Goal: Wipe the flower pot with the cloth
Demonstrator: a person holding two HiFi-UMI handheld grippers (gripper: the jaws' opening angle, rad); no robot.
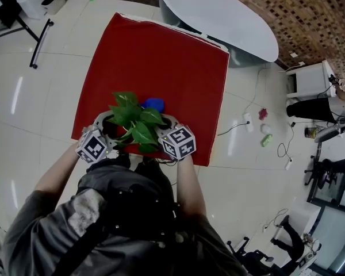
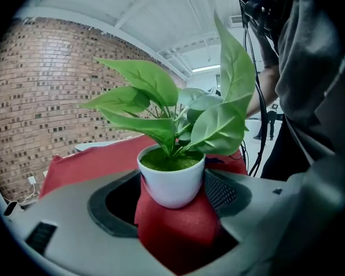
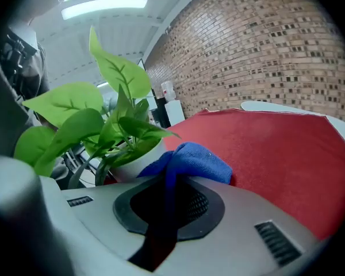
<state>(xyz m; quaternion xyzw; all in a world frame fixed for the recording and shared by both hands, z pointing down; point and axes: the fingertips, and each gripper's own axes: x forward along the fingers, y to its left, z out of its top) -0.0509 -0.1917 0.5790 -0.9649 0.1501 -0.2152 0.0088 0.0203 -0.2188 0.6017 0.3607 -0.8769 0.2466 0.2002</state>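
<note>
Gripping the white flower pot (image 2: 171, 184) is the left claw (image 2: 172, 203). The right claw (image 3: 171, 180) pinches a blue cloth (image 3: 192, 160) beside it.

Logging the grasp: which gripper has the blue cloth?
The right gripper: blue cloth pinched between its jaws. The left gripper clamps the white flower pot instead.

Glossy pale floor tiles (image 1: 23, 125) carry streaks of reflected light. A brick wall (image 1: 310, 22) runs behind a white oval table (image 1: 218, 16). A red-covered desk (image 1: 161, 68) stands mid-floor. Cables (image 1: 241, 122) trail near a white cabinet (image 1: 307, 79) and black chairs (image 1: 328, 171). A strip light (image 3: 103, 4) glows on the white ceiling (image 2: 161, 16).
</note>
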